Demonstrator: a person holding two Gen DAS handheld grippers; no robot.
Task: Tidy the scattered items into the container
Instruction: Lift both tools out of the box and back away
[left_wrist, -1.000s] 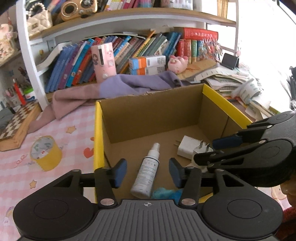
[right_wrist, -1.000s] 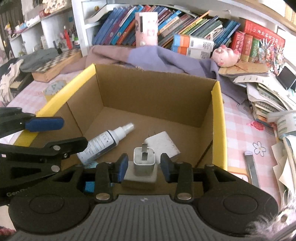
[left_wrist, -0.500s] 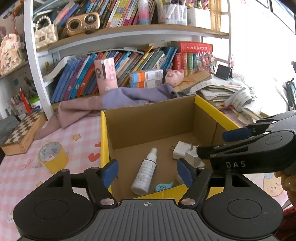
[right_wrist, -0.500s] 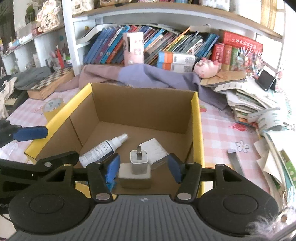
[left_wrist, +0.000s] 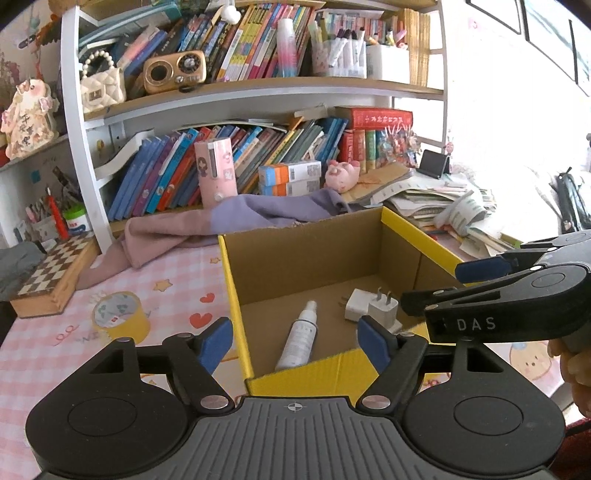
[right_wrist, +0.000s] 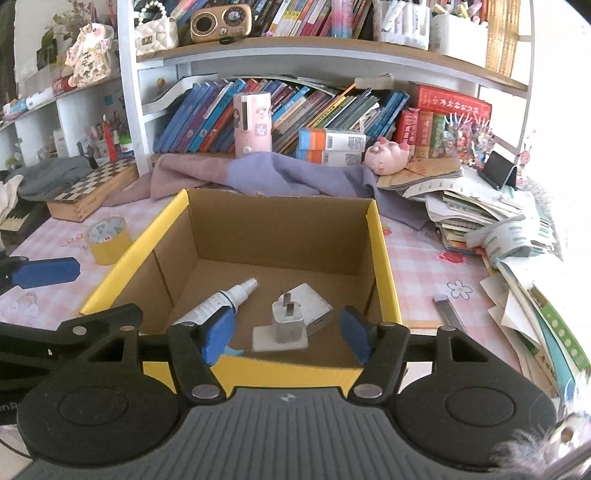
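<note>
Four things are seen inside the cardboard box (right_wrist: 380, 258): a spray bottle (right_wrist: 218, 304) lying on its side along the left of the floor, a white plug (right_wrist: 286, 319) standing with its prongs up near the front, a flat white charger (right_wrist: 310, 299) touching it just behind, and a small blue object (right_wrist: 232, 350) at the front wall, mostly hidden by the near rim. That part of the tidying is judged done.

The right gripper (right_wrist: 286, 336) is held above the near rim of the box with its jaws spread wide and nothing between them; the plug is seen between the pads in the picture but lies down on the box floor, apart from them. The left gripper (left_wrist: 293, 341) is likewise spread wide and empty, held over the box's front left corner.

Outside the box, a roll of yellow tape (left_wrist: 120, 314) is left on the pink checked tablecloth (left_wrist: 48, 354) to the left, and a flat grey metal strip (right_wrist: 448, 312) lies on the cloth to the right. These two are judged the likely remaining items, so the task is taken as more than half done. Whether the purple cloth (right_wrist: 280, 173) behind the box counts cannot be told.
</note>
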